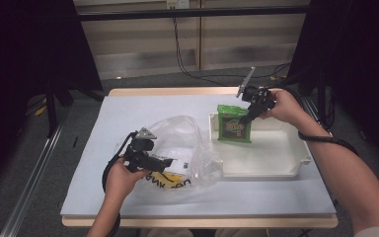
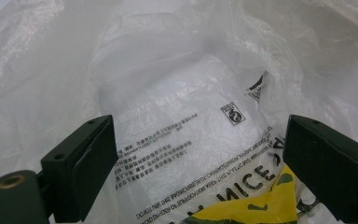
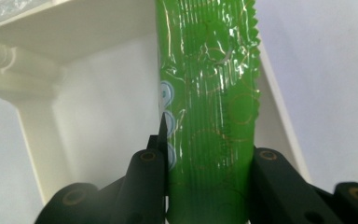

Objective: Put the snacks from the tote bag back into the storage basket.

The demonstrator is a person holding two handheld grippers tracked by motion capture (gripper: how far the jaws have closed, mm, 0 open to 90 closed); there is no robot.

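Observation:
A green snack packet (image 1: 234,126) stands upright at the near-left corner of the white tray (image 1: 276,172). My right gripper (image 1: 249,117) comes at it from the upper right and is shut on it. In the right gripper view both black jaws press on the sides of the green packet (image 3: 209,107), with my right gripper (image 3: 209,158) near its crimped end. My left gripper (image 1: 165,163) rests at the crumpled clear plastic bag (image 1: 185,140). In the left gripper view my left gripper (image 2: 196,154) stands open and wide, with the printed bag film (image 2: 168,79) between and beyond its jaws.
The bag carries black print and a yellow patch (image 1: 175,178) (image 2: 247,210). The tray's white wall (image 3: 88,28) runs close behind the packet. A pale sheet covers the table (image 1: 128,108). Dark stands and cables lie beyond the far edge.

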